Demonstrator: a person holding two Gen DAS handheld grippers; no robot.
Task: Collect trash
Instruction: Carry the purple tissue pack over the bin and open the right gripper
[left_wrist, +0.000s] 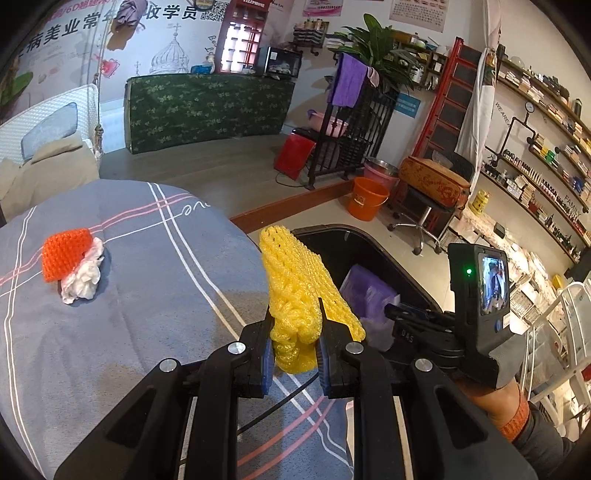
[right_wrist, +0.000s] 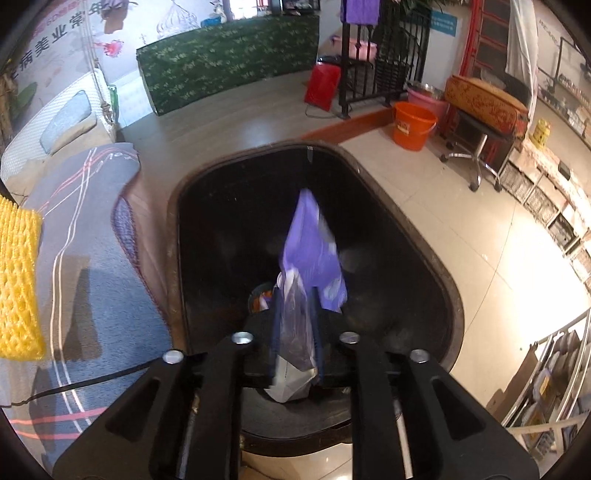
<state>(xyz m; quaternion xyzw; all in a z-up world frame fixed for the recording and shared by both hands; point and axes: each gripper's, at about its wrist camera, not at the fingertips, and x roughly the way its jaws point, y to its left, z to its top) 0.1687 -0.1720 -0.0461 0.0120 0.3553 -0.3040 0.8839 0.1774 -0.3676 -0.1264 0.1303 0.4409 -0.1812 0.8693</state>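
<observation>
Two items in my claws, two left on bed. Left gripper (left_wrist: 295, 328) pinches yellow foam net (left_wrist: 295, 295) near bin (right_wrist: 424, 236). Right gripper (right_wrist: 295, 325) over bin, jaws parted slightly, purple plastic wrapper (right_wrist: 314, 254) between them; grip uncertain. Orange foam net (left_wrist: 64, 253) and white tissue (left_wrist: 86, 277) remain far left on bedsheet (left_wrist: 147, 314).

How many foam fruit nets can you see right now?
2: a yellow net in the left gripper, and an orange net on the bed beside a crumpled tissue. The bin's depths may hide others.
</observation>
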